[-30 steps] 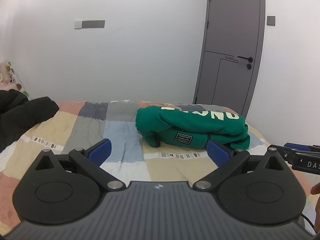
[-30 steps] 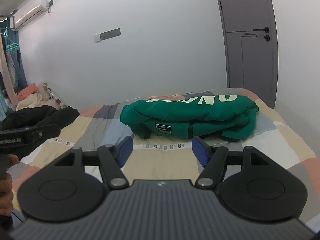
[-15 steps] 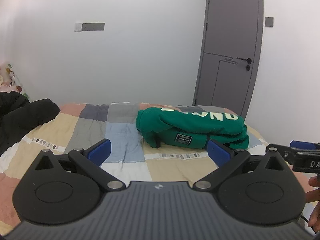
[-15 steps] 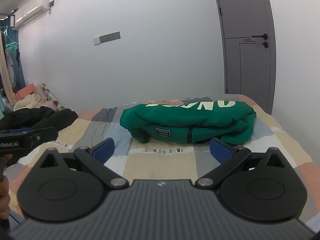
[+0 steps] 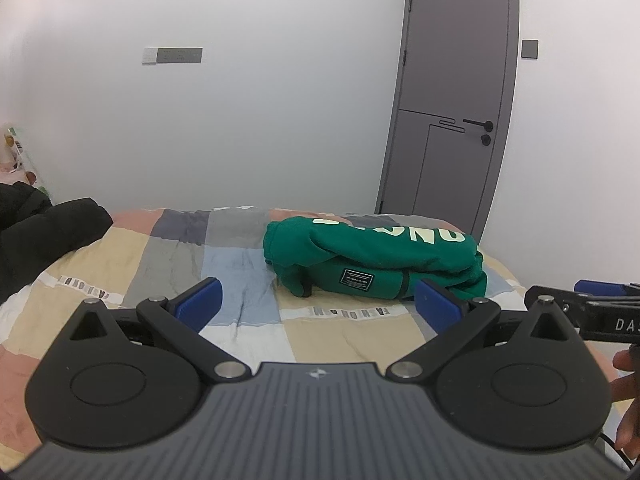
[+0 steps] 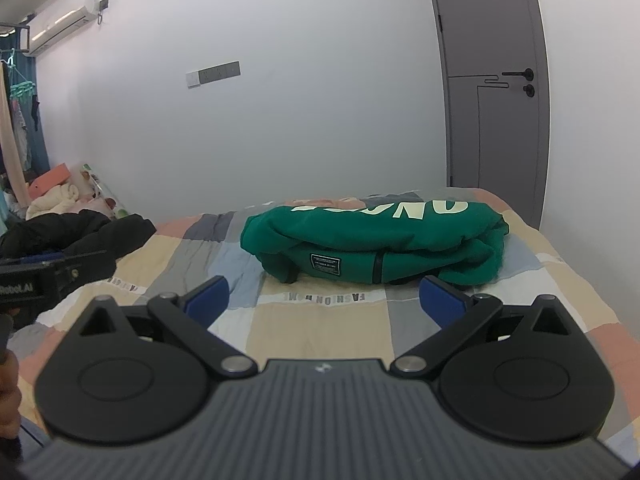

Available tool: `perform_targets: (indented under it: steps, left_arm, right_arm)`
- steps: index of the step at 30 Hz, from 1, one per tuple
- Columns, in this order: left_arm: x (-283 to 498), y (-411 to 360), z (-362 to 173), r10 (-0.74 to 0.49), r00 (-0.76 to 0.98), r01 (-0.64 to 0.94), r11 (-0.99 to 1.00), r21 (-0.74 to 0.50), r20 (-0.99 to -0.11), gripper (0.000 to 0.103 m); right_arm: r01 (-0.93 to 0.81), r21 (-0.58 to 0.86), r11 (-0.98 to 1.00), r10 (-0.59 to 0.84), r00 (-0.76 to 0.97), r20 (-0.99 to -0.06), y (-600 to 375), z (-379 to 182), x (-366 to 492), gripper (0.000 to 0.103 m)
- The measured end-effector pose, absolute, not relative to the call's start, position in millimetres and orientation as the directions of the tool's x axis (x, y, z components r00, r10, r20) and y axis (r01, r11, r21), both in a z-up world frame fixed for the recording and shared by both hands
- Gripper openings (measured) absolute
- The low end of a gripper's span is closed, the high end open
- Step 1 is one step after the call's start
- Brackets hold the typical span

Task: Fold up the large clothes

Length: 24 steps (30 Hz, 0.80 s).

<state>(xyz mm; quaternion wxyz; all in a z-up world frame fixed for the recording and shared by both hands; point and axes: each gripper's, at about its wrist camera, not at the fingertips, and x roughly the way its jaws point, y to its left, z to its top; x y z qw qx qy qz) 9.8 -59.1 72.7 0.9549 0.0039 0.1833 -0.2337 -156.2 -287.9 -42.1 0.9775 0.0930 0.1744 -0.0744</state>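
Since a second ago only the right gripper has changed, its jaws spreading wide like the left gripper; both stand empty. The green sweatshirt lies folded on the patchwork bed, well ahead. Folding looks finished; next probably comes the black garment.

black coat cropped, sweatshirt lettering partly hidden

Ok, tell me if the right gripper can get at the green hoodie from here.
Probably yes. The right gripper is open and empty, and only bare quilt lies between it and the green hoodie.
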Motion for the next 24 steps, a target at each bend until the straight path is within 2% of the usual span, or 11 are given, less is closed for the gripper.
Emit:
perform_targets:
  steps: [24]
  left_arm:
    - [2.3,-54.0,75.4,-0.462,0.824,0.458,0.884,-0.096,-0.329,0.103]
  right_arm:
    - [0.197,0.141,0.970,-0.134,0.922,-0.363,-279.7,-41.8,-160.1,0.103]
